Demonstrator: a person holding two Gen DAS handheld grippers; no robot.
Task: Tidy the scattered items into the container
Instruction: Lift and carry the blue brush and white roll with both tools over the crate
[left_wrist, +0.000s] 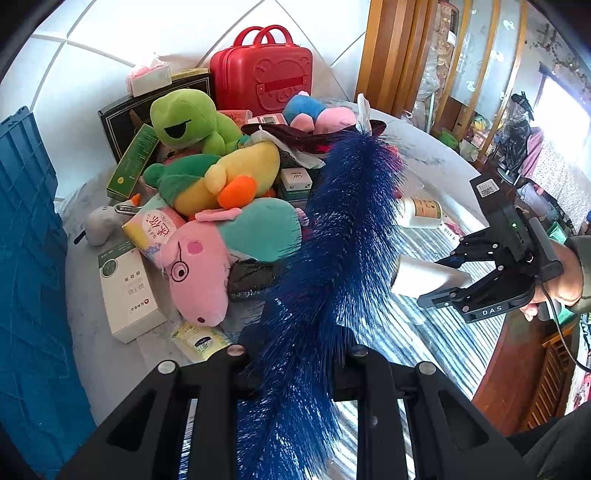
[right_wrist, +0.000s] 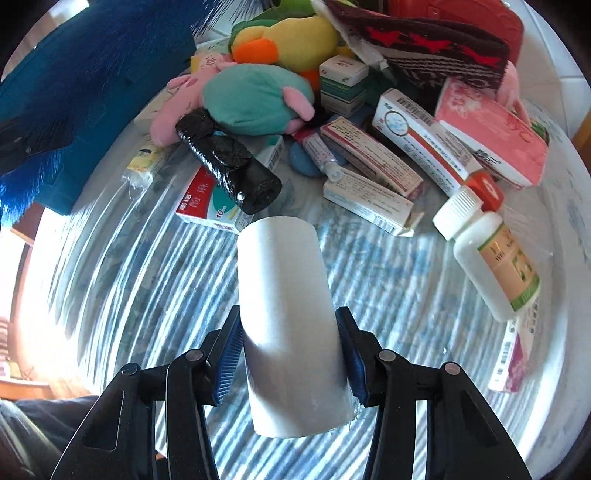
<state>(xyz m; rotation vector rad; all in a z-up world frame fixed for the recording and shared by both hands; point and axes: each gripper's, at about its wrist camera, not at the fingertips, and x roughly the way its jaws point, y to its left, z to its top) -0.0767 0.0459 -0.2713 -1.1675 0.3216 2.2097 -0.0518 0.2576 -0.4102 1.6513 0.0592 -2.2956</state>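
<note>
Your right gripper (right_wrist: 291, 354) pinches a plain white roll (right_wrist: 288, 314), smooth and cylindrical, its blue pads pressed on either side and its far end jutting forward past the fingertips, lifted above the table (right_wrist: 388, 288). Your left gripper (left_wrist: 295, 373) is pressed tight on a bristly blue duster (left_wrist: 332, 251) that runs up and away from the jaws. Beyond lie a black bag roll (right_wrist: 229, 162), medicine boxes (right_wrist: 369, 158) and a white bottle (right_wrist: 487, 258) on the round marbled tabletop, then plush toys (left_wrist: 221, 177), a red case (left_wrist: 262, 74) and a blue crate (left_wrist: 26, 221) at left.
</note>
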